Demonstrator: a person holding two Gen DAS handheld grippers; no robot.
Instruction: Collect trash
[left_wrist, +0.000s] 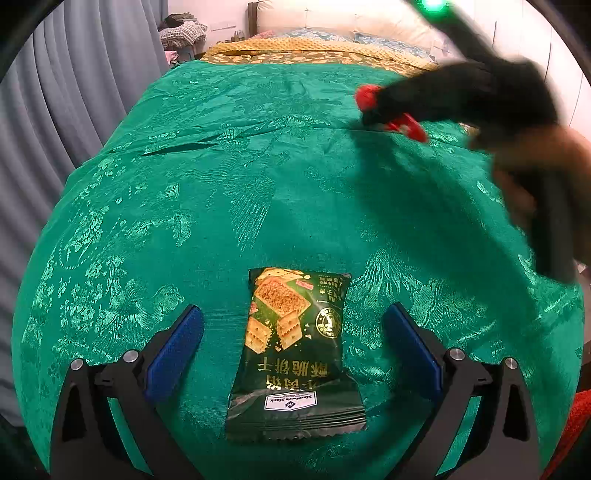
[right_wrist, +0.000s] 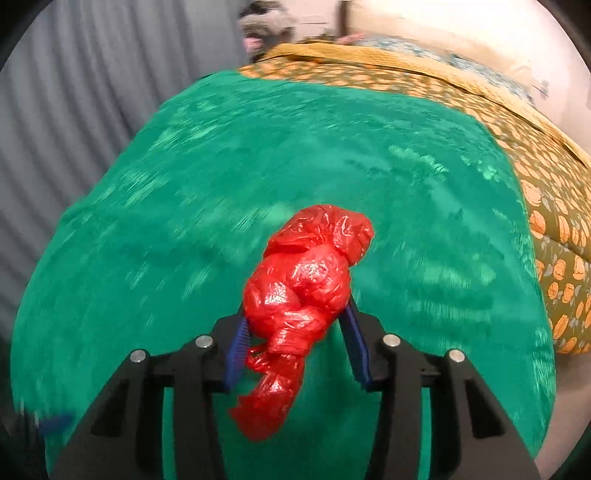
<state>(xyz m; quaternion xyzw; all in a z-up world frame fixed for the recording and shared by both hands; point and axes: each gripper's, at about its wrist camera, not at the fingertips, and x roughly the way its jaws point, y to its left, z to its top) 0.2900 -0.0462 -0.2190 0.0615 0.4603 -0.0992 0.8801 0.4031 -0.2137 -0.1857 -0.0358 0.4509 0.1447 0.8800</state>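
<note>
Right gripper (right_wrist: 295, 325) clamped on crumpled red plastic bag (right_wrist: 306, 280) above green bedspread (right_wrist: 147, 221): light, soft, slippery; pinch the knotted middle. Left gripper (left_wrist: 293, 332) spread wide, straddling flat cracker packet (left_wrist: 295, 347) on bed; crinkly, light, take its edges.

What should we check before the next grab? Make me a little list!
1. Right gripper squeezing the red plastic bag: ok, the blue pads press on both its sides.
2. Bag's loose tail hanging below the pads, might slip: cannot tell.
3. Left gripper wide open: ok.
4. Cracker packet lined up between the left gripper's fingers: ok, lying flat on the green bedspread, not yet touched.
5. Trash bin to drop things in: cannot tell, none in view.
</note>
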